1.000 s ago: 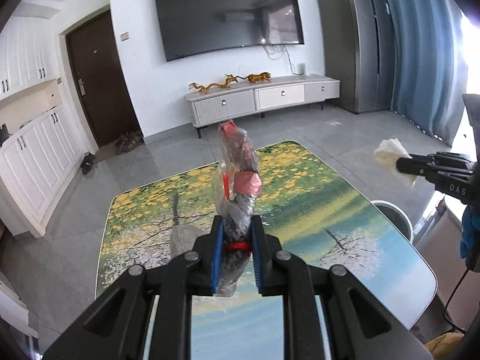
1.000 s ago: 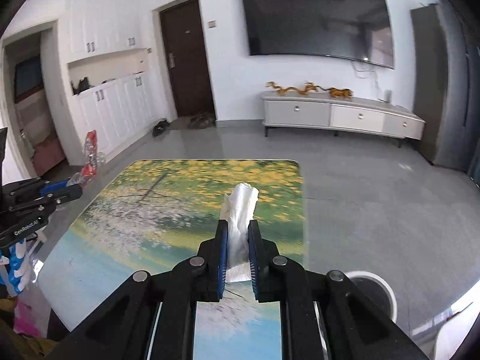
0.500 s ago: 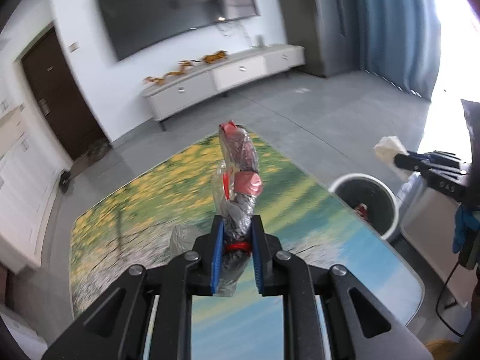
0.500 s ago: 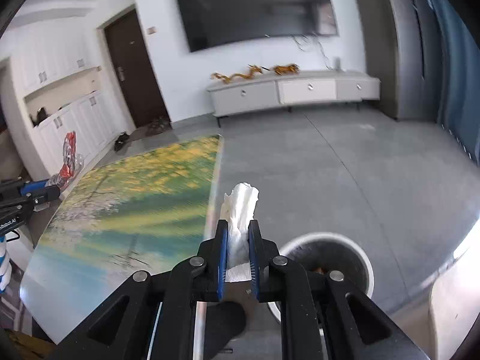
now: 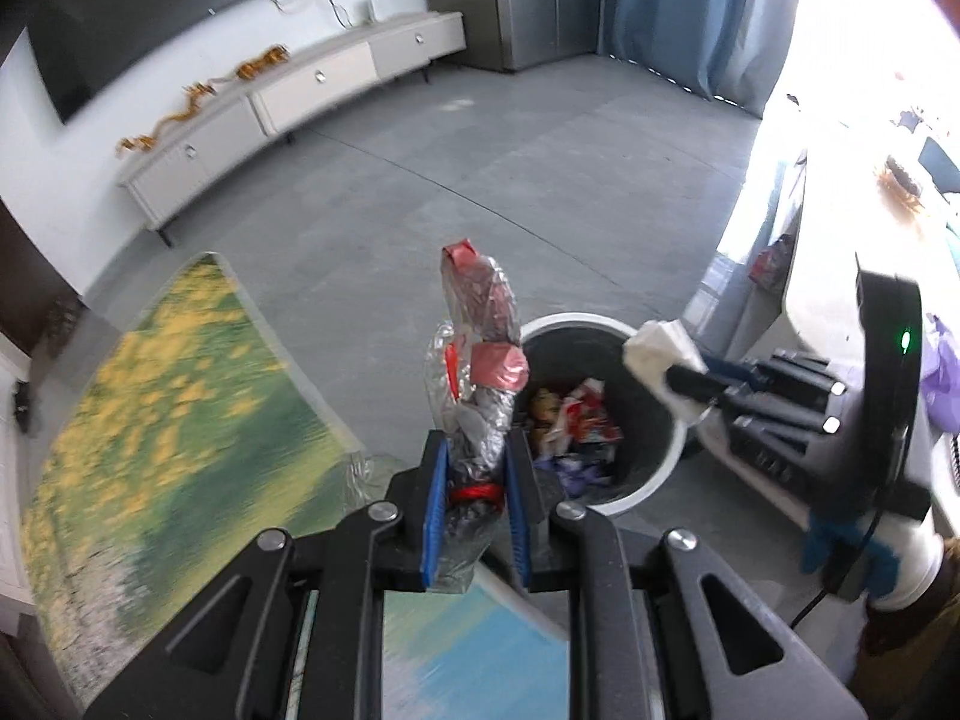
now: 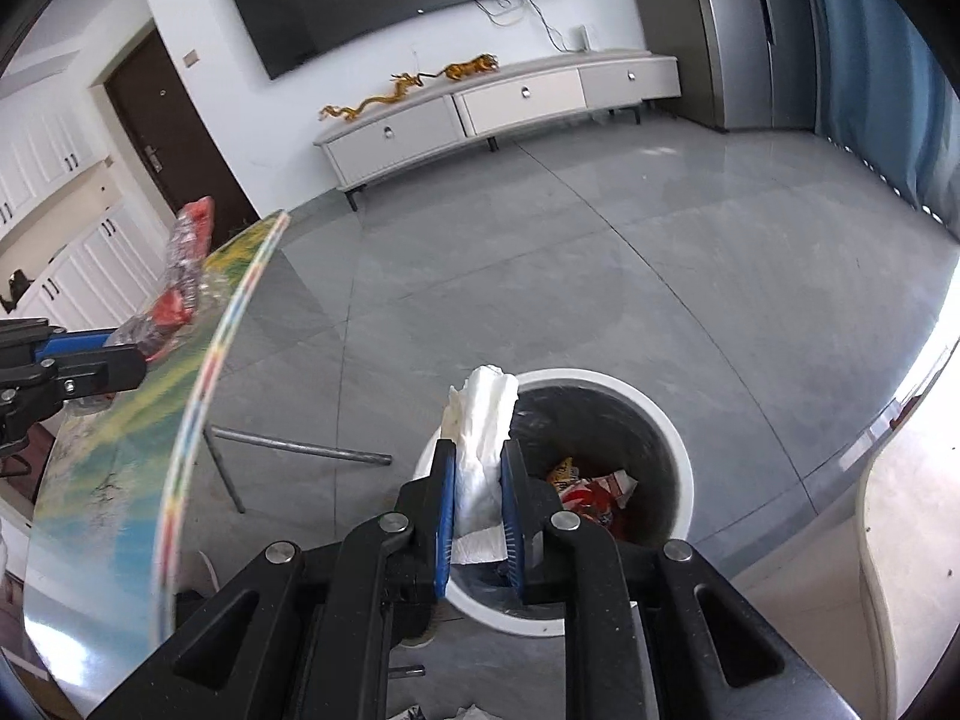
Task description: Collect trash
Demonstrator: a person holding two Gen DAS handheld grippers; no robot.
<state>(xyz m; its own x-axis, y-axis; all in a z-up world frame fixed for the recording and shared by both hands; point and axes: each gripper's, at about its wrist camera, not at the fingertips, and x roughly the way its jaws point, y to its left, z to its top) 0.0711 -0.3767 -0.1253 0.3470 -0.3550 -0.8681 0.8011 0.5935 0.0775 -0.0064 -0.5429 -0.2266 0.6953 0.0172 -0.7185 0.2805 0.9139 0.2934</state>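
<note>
both tools have swung off the desk toward the bin. my left tool clamps the crinkly wrapper; my right tool pinches the tissue over the rim (nearly there). next: centre each, let go.

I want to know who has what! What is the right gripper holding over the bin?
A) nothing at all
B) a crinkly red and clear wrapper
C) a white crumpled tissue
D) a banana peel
C: the right gripper is shut on a white crumpled tissue, right by the bin; the wrapper sits in the left gripper.
</note>
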